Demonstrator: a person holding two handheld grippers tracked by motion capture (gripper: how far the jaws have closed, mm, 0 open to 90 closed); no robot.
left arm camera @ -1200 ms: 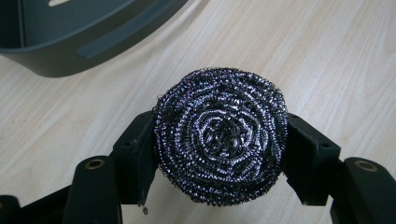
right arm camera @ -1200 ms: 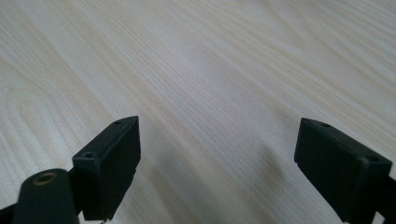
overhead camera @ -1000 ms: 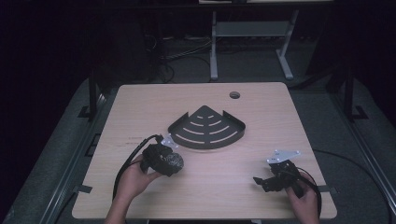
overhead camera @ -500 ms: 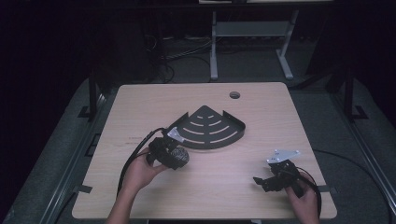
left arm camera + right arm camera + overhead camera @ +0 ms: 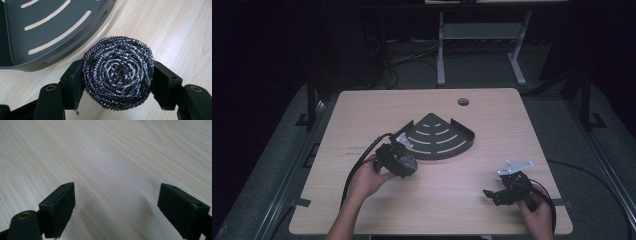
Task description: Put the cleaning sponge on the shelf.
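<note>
Steel wool (image 5: pixel 117 72), round and shiny, sits squeezed between the jaws of the left gripper (image 5: pixel 117 82), just beside the dark tray (image 5: pixel 47 32) on the wooden table (image 5: pixel 362 110). Far off, the right gripper (image 5: pixel 117 207) is wide open, holding nothing.

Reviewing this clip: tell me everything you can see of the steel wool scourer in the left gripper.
The scourer is a round pad of coiled metal wire, dark with silvery, slightly purple glints, wound in rings around a tighter centre. It looks whole and springy. The left gripper is shut on it, one black jaw pressing each side, its flat face toward the camera. It sits over the wooden table, just beside the curved rim of the slotted black corner tray, not in it. Whether it touches the table can't be told.
</note>
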